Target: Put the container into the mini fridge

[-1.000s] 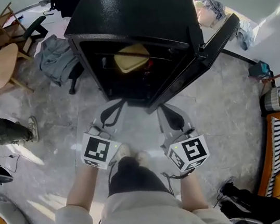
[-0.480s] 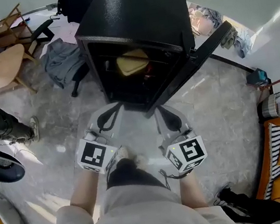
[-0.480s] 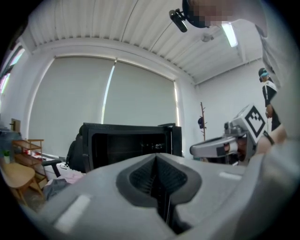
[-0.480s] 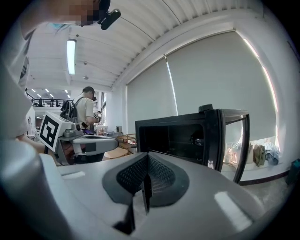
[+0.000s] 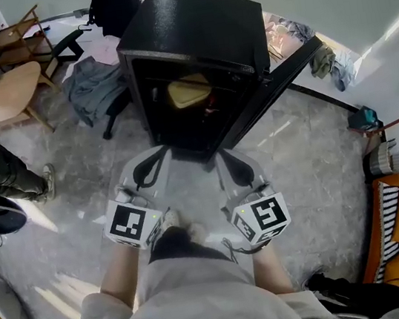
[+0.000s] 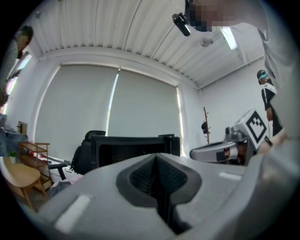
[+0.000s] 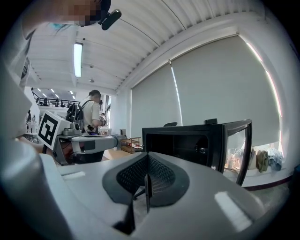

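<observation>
Change: both grippers have pulled a little back from the open front of the mini fridge point(image 5: 194, 28), which now shows smaller in the head view; neither carries anything.
Container: the pale yellow container point(image 5: 188, 89) is already inside the mini fridge, on an upper shelf toward the left of the cavity – straight ahead of both sets of fingers and well apart from them.
Long axis: it seems to lie across the shelf, side to side, but the dark interior makes this a guess.
Left gripper: the left gripper point(image 5: 156, 158) is just in front of the mini fridge's lower left corner, fingers pressed together on nothing.
Right gripper: the right gripper point(image 5: 227, 159) is in front of the mini fridge's lower right corner; its own view shows the fingers meeting along a thin seam, with nothing between them.
Door: the door point(image 5: 282, 85) stands swung out at the mini fridge's right side – the right gripper is the nearer one, so closing it would likely fall to that hand.
Hidden: the shelf under the container and a reddish item beside it are too dark to make out; in both gripper views the cavity is only a black opening, with no container visible.
</observation>
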The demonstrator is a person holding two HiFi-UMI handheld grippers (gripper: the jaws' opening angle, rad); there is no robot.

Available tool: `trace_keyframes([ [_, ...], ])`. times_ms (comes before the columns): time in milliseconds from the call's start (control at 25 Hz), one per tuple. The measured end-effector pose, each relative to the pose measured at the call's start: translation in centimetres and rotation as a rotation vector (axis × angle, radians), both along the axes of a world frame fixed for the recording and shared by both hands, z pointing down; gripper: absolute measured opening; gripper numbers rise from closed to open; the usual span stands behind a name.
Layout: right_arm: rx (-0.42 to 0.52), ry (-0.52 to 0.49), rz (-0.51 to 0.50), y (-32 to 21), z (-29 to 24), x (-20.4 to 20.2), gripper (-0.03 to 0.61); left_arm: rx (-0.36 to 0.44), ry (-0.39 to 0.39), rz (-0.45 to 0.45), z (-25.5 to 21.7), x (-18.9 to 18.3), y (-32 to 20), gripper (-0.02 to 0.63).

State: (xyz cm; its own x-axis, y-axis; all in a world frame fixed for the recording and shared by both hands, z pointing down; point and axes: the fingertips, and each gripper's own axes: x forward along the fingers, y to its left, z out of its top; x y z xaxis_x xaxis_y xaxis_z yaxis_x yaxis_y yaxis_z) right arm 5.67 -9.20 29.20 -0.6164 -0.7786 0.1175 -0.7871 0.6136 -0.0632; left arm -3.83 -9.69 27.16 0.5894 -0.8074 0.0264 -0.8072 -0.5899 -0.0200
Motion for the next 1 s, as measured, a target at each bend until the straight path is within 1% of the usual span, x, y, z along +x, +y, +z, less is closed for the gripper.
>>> trace_keyframes([
  [240, 0.024, -0.035, -0.009, 1.1, -1.5, -0.6, 0.002, 0.021, 0.015, -0.009, -1.4, -0.1, 1.1, 0.002],
  [480, 0.049, -0.041, -0.009, 1.0, -2.5, -0.6, 0.002, 0.037, 0.037, -0.033, -2.3, -0.6, 1.0, 0.002],
  [760, 0.06, -0.046, -0.014, 0.6, -2.7, -0.8, 0.002, 0.022, 0.062, -0.048, -2.2, -1.0, 0.3, 0.002],
  [1000, 0.061, -0.044, -0.021, 0.5, -2.7, -0.9, 0.002, 0.022, 0.049, -0.01, -2.1, -0.2, 0.2, 0.002],
])
